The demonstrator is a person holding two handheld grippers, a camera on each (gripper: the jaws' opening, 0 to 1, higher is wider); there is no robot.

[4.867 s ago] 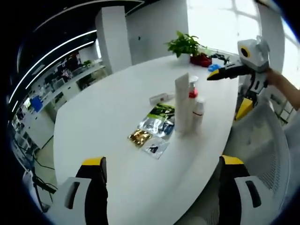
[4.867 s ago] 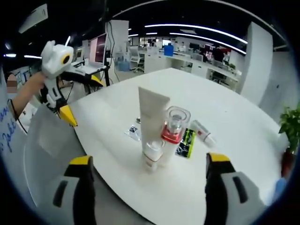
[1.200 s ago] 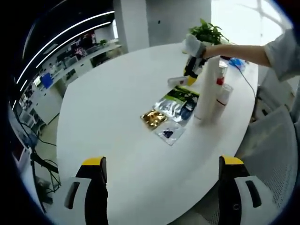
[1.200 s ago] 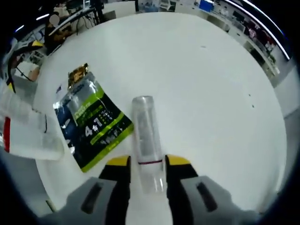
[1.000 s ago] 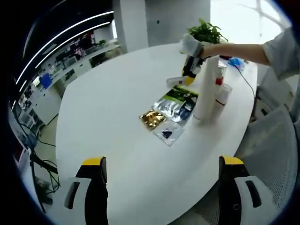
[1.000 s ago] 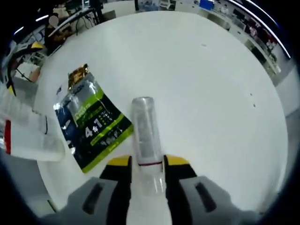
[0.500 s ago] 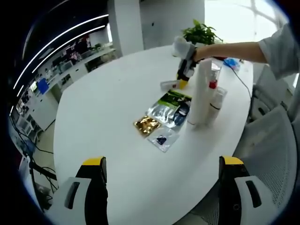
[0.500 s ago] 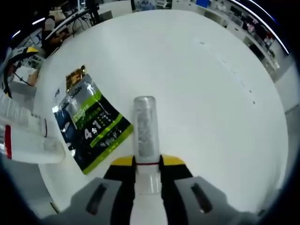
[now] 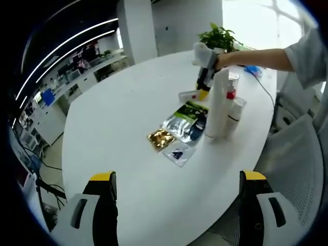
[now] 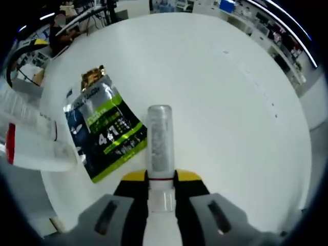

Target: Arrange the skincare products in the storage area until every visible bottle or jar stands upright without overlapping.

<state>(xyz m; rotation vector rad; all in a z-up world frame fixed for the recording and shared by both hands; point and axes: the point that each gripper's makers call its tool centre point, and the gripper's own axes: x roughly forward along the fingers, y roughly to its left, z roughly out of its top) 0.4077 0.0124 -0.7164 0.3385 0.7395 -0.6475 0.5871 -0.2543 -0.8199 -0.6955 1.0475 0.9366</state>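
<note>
On the white table [image 9: 118, 118] a tall white tube [image 9: 215, 105], a pump bottle with a red collar [image 9: 229, 93] and a small white bottle [image 9: 234, 116] stand upright close together. A small white tube with a clear cap [image 10: 160, 146] points away from my right gripper [image 10: 160, 177], which is shut on its white body. In the left gripper view, that gripper [image 9: 204, 82] holds the small tube [image 9: 188, 96] low over the table behind the standing group. My left gripper [image 9: 178, 177] hangs open at the near edge, holding nothing.
A green and black sachet [image 10: 105, 130], a gold sachet [image 9: 161, 138] and a small clear sachet [image 9: 178, 152] lie flat beside the bottles. A potted plant [image 9: 220, 37] stands at the far end. A grey chair [image 9: 292, 154] sits by the table's right edge.
The right gripper came from the table's edge to the lying small tube, and its jaws closed on it within the last second. The left gripper stayed open.
</note>
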